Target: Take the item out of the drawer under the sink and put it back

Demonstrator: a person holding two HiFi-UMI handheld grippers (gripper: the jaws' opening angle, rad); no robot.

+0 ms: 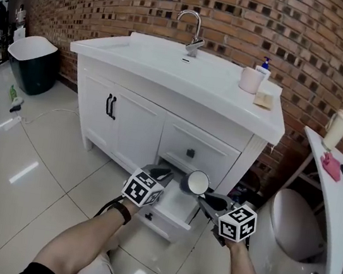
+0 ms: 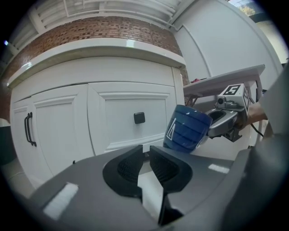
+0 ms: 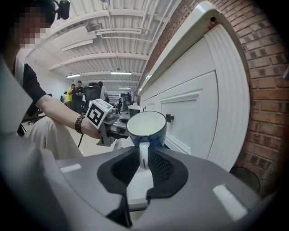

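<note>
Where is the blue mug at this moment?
Head view, centre-right: the blue mug hangs by its handle in the right hand-held gripper, just above the open drawer under the sink.

I see right claw point(image 1: 208, 200) gripping dark round mug with white inside point(image 1: 195, 183) above open white lower drawer point(image 1: 169, 217) of white sink cabinet point(image 1: 129, 117). Left claw point(image 1: 162, 175) just beside mug, over same drawer.

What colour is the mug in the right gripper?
The mug is dark blue outside, white inside; left gripper view shows it best.
</note>
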